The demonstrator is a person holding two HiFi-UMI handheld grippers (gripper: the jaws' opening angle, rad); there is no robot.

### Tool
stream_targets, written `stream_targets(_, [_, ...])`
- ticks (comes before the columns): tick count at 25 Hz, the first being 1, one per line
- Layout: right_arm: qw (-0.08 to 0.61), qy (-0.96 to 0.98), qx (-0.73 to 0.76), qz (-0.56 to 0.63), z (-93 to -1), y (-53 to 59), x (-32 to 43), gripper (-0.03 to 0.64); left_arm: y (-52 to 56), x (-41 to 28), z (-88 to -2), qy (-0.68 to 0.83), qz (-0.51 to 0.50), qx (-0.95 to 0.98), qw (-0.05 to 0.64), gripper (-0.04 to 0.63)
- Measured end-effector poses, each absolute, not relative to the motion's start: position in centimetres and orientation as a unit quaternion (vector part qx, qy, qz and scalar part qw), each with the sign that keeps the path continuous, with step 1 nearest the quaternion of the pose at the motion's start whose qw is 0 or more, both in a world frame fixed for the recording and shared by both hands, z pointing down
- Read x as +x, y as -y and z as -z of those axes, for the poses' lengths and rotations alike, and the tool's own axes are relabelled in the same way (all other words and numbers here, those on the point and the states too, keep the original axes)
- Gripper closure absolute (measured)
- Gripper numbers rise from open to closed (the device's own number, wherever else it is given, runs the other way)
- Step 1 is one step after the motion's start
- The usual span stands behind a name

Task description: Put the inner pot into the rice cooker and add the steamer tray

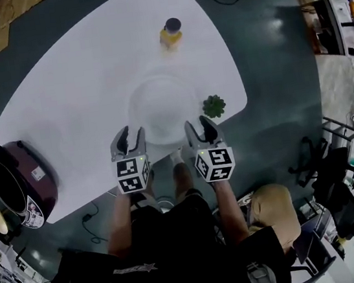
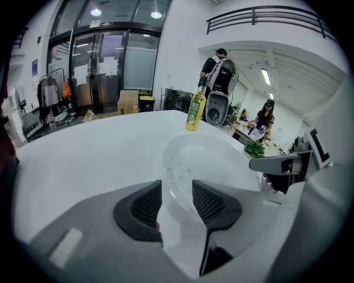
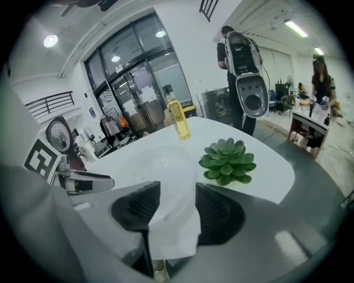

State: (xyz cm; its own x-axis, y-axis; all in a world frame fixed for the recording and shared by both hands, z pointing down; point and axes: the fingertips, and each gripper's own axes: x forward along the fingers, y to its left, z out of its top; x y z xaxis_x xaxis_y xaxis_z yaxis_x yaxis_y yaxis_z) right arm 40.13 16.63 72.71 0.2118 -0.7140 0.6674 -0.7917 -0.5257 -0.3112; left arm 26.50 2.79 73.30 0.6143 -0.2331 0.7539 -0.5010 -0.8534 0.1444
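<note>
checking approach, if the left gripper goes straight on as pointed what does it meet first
Probably the steamer tray: its near rim lies just ahead of the left gripper; depth unclear.

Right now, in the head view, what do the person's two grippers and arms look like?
Both the left gripper and the right gripper are grey, with two curved jaws lined by dark ribbed pads. Each carries a white cube printed with black square markers. The person wears a black short-sleeved shirt.

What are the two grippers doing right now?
Left gripper: open, tray rim between its fingers, not gripped.
Right gripper: open, tray rim between its fingers, not gripped.
</note>
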Motion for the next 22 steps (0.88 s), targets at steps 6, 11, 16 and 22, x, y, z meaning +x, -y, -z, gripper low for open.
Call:
stream_targets(6, [0.069,0.484,0.773,-0.403,-73.4,-16.7,40.5,0.491,-2.5,26.3,-73.8,0.217,-0.39,0.878,0.17,0.472])
stream_targets(11, [0.083,0.479,0.775,-0.402,-73.7,-16.8,40.7,0.529,-2.4,26.2,-73.9,0.223,-0.388,0.878,0.17,0.482])
stream_targets(16, [0.086,0.474,0.782,-0.395,-73.5,-16.8,40.7,0.54,-2.5,26.0,-73.7,0.225,-0.383,0.882,0.159,0.491])
stream_targets(22, [0.086,0.486,0.784,-0.375,-71.5,-16.3,41.1,0.541,-2.3,26.2,-71.8,0.238,-0.37,0.886,0.148,0.495])
